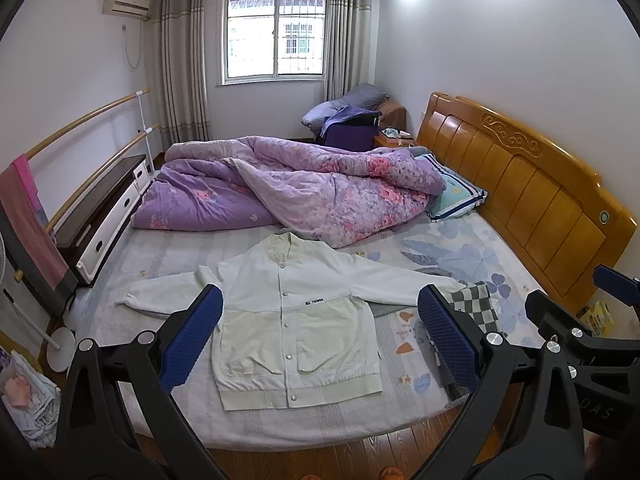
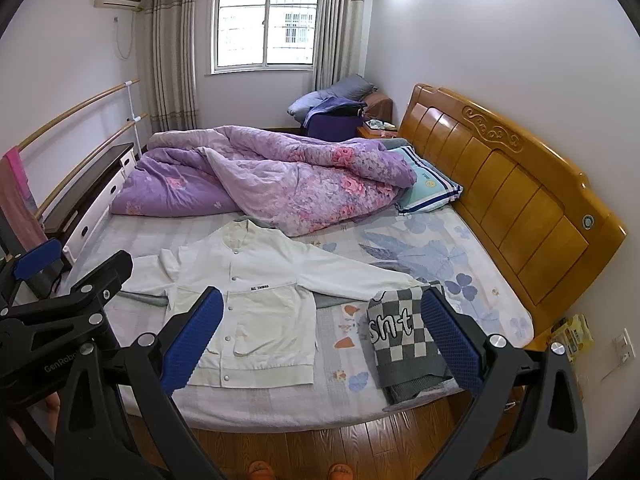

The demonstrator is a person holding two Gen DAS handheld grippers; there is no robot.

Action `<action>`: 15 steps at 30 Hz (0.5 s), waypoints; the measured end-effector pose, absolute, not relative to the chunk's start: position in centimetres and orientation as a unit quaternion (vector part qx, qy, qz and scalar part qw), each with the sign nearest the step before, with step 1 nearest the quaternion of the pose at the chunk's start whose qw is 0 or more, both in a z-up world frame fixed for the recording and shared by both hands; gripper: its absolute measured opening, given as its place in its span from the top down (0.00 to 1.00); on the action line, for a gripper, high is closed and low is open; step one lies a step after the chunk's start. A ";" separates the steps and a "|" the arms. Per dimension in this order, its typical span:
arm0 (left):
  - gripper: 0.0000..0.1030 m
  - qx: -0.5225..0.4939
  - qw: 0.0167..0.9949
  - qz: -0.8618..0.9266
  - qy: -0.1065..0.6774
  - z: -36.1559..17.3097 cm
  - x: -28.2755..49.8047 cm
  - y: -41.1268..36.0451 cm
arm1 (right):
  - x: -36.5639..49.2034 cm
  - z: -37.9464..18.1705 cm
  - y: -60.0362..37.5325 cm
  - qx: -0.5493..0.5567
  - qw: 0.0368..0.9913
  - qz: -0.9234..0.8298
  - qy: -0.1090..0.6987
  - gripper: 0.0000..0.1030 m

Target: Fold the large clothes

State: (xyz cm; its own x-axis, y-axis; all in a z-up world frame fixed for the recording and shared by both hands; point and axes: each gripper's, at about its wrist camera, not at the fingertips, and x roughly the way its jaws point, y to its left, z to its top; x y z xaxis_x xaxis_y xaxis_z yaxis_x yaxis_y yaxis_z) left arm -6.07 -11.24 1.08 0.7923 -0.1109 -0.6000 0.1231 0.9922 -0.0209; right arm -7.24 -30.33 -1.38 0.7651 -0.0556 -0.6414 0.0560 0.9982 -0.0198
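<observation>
A white button-up jacket (image 1: 296, 312) lies flat on the bed, front up, sleeves spread to both sides; it also shows in the right wrist view (image 2: 256, 304). A folded grey-and-white checkered sweater (image 2: 404, 340) lies at its right near the bed's front edge, partly seen in the left wrist view (image 1: 476, 300). My left gripper (image 1: 320, 336) is open and empty, held above the jacket's lower half. My right gripper (image 2: 322, 340) is open and empty, held above the sheet between jacket and sweater. Each gripper shows at the edge of the other's view.
A crumpled purple floral quilt (image 1: 288, 184) fills the bed's far half, with a striped pillow (image 1: 456, 196) by the wooden headboard (image 1: 532, 184). A low cabinet (image 1: 104, 208) and rails stand at the left. Wooden floor (image 2: 320, 448) runs along the bed's front edge.
</observation>
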 end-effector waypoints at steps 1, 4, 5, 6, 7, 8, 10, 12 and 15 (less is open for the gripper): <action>0.05 0.009 0.947 -0.061 0.317 1.1 -6.2 -11.1 | -7.2 -1.4 -30.3 0.000 0.939 -0.030 0.342 0.07; 0.05 0.009 0.947 -0.061 0.316 1.0 -6.2 -11.1 | -7.3 -1.5 -30.5 0.003 0.939 -0.030 0.343 0.07; 0.05 0.010 0.946 -0.062 0.317 1.0 -6.2 -11.1 | -7.3 -1.5 -30.5 0.003 0.939 -0.031 0.343 0.07; 0.05 0.010 0.946 -0.062 0.319 0.9 -6.1 -11.1 | -7.3 -1.5 -30.5 0.003 0.939 -0.031 0.343 0.07; 0.05 0.011 0.945 -0.063 0.320 0.9 -6.1 -11.2 | -7.3 -1.5 -30.5 0.003 0.939 -0.031 0.344 0.07; 0.05 0.012 0.945 -0.063 0.321 0.8 -6.0 -11.2 | -7.3 -1.4 -30.6 0.003 0.938 -0.031 0.344 0.07; 0.05 0.013 0.944 -0.063 0.322 0.6 -5.8 -11.3 | -7.2 -1.6 -30.8 0.004 0.937 -0.033 0.347 0.07; 0.05 0.012 0.943 -0.065 0.326 0.4 -5.7 -11.3 | -7.0 -1.7 -30.9 0.004 0.937 -0.034 0.348 0.07; 0.05 0.011 0.942 -0.067 0.330 0.1 -5.5 -11.5 | -6.8 -1.8 -31.1 0.003 0.936 -0.036 0.350 0.07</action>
